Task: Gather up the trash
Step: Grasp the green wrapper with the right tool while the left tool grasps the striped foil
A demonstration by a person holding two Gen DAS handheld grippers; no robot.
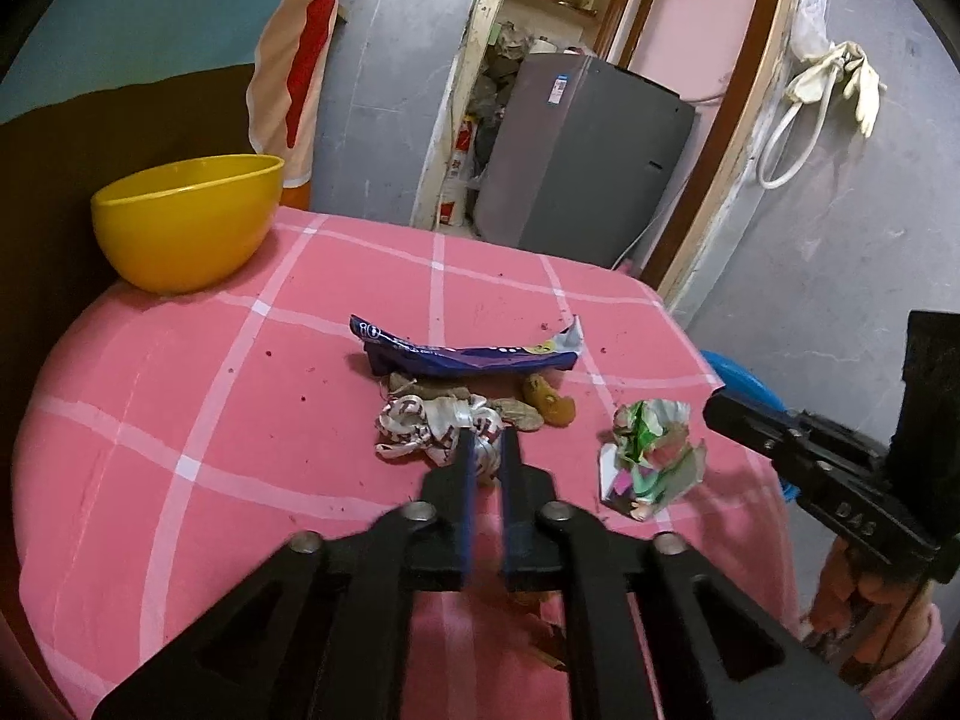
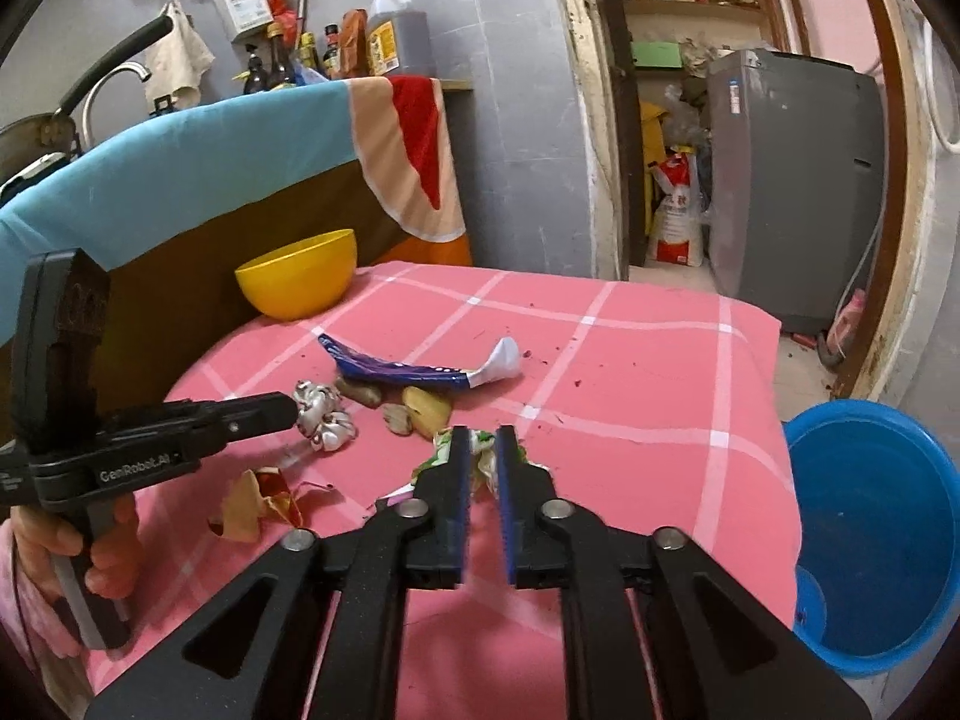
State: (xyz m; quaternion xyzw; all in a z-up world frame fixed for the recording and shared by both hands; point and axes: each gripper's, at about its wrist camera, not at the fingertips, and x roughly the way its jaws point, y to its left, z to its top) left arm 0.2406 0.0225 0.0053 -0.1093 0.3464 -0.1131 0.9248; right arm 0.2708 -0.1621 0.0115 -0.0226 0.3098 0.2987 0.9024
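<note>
A small table covered with a pink checked cloth [image 2: 630, 372] stands in a grey-walled kitchen corner, with a doorway and a grey appliance behind it. A yellow bowl [image 2: 297, 282] sits at the far left corner of the table, and a blue bucket [image 2: 870, 540] stands on the floor at the right side of the table; the part of its inside that shows looks empty.

All the trash seems to lie on the cloth for now. There is a purple wrapper [image 1: 468, 354], some brownish peel pieces [image 2: 420, 408] just in front of it, a crumpled silver-white wrapper [image 1: 438, 429], a crumpled green wrapper [image 1: 651, 459], and a torn gold-red wrapper [image 2: 258, 504] near the front edge.

The left gripper [image 1: 486, 450] has its jaws narrow around the silver-white wrapper, and they seem to pinch its edge. The right gripper [image 2: 483, 450] has narrow jaws too, with the green wrapper between them; if the grip is closed firmly, one cannot tell.

By this, the task looks to be at its beginning: the first two pieces are being taken, and nothing is seen collected.
</note>
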